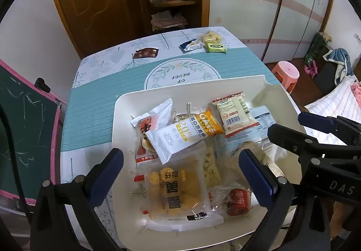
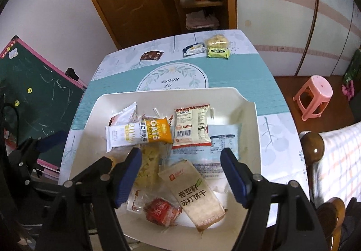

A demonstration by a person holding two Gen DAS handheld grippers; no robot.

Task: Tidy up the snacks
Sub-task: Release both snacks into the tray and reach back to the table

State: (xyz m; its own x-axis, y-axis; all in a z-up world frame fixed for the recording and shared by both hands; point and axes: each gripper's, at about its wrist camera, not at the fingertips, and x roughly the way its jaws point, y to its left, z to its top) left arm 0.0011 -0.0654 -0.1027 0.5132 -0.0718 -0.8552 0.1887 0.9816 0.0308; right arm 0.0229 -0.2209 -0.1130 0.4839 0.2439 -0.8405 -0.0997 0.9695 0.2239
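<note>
A white tray (image 1: 126,115) on the table holds several snack packets: an oat bar (image 1: 185,133), a yellow cake packet (image 1: 173,192), a red candy (image 1: 239,202) and a barcode packet (image 1: 234,113). My left gripper (image 1: 180,174) is open and empty, just above the yellow cake packet. My right gripper (image 2: 181,172) is open and empty above a soda cracker packet (image 2: 194,194) in the tray (image 2: 248,115); it also shows at the right of the left wrist view (image 1: 300,124). At the table's far edge lie a dark red packet (image 1: 145,53), a blue-white packet (image 1: 191,45), a green packet (image 1: 215,48) and a clear yellow packet (image 1: 209,37).
The table (image 1: 90,115) has a teal cloth. A green chalkboard (image 1: 24,129) stands at the left. A pink stool (image 2: 313,96) and a bed (image 2: 338,160) stand at the right. A wooden door and shelves are behind the table.
</note>
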